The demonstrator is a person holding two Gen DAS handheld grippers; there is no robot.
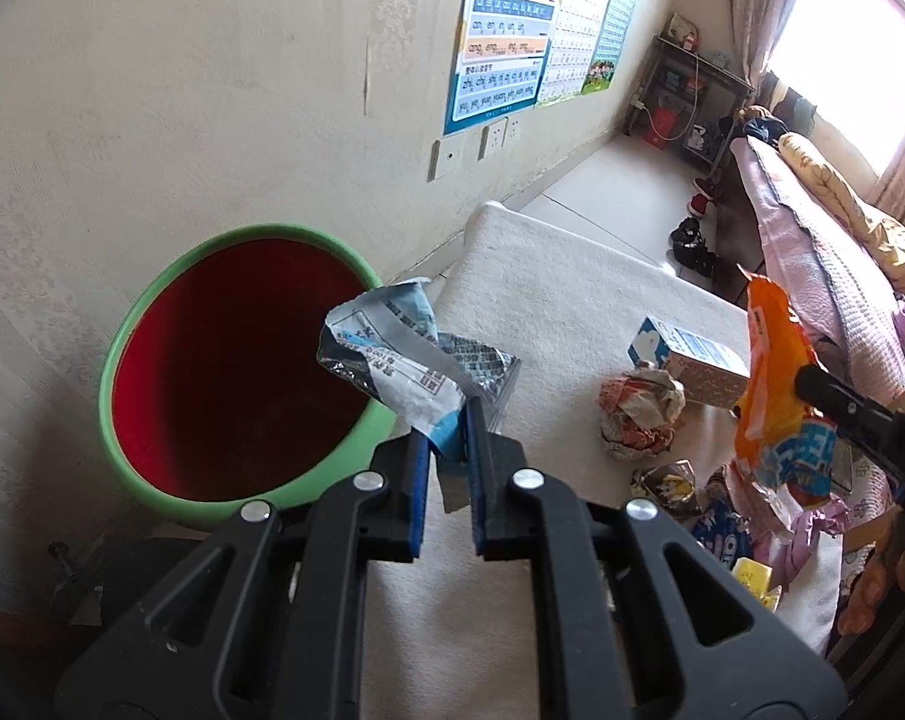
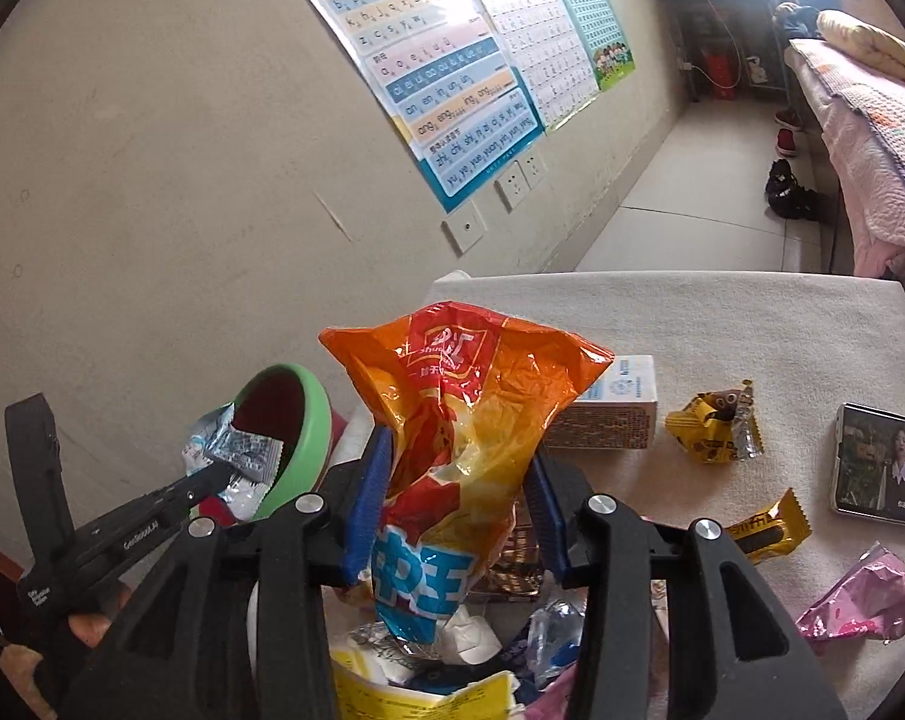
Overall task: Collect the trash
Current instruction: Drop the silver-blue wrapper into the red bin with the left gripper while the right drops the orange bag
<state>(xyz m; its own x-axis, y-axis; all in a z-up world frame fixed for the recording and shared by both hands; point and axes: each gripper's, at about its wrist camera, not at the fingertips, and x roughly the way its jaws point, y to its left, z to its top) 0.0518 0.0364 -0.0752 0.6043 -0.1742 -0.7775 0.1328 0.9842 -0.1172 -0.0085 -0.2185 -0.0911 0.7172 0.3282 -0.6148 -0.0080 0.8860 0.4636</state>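
Left wrist view shows the left gripper (image 1: 449,450) clamped tight on a crumpled silver and blue wrapper (image 1: 404,360), which hangs just beside the rim of the green bin (image 1: 122,348), partly over its red inside. In the right wrist view, the right gripper (image 2: 455,516) has its blue pads pressed on both sides of a big orange snack bag (image 2: 452,420), so it is closed on the bag, and the bag stands up above the pile of other trash. Farther on the white table (image 2: 752,324) lie a small carton (image 2: 620,414), a yellow wrapper (image 2: 716,420), a pink wrapper (image 2: 860,600) and a phone (image 2: 881,462), and behind is the wall with posters (image 2: 440,78). I judge the step in hand is carrying two pieces to the bin at once. The next move calls for bringing the silver wrapper fully over the opening before the left tongs let go, then moving the orange bag across to the bin, because it is well apart from it now
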